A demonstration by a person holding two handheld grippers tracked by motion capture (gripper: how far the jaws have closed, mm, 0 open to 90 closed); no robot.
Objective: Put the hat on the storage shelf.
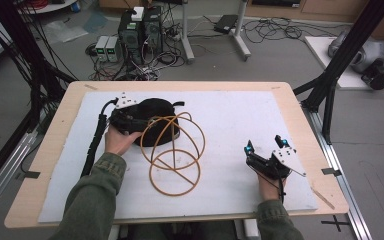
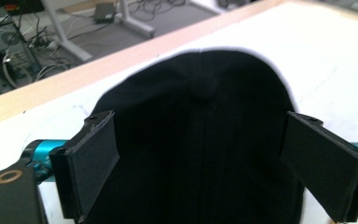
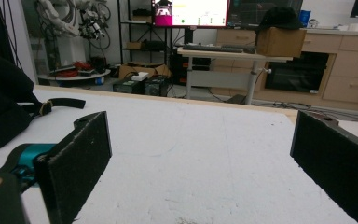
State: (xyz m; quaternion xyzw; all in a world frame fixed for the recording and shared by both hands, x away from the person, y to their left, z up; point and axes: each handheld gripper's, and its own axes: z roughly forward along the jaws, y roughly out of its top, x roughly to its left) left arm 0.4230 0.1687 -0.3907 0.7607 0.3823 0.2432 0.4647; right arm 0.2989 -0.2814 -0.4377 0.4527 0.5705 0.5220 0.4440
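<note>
A black cap (image 2: 200, 140) lies on the white mat (image 1: 240, 120), its crown between the wide-spread fingers (image 2: 91, 163) of the left gripper (image 1: 125, 119), which have not closed on it. A wire stand (image 1: 172, 152) of tan hoops leans against the cap just beyond those fingers, one hoop arching over the cloth. The right gripper (image 1: 265, 145) rests well apart, fingers (image 3: 74, 163) wide with bare mat between them and the cap's strap (image 3: 58, 103) off past its left finger. If the left fingers close here, they may bunch soft cloth or snag a hoop and drag the light stand across the table (image 1: 55, 135).
</note>
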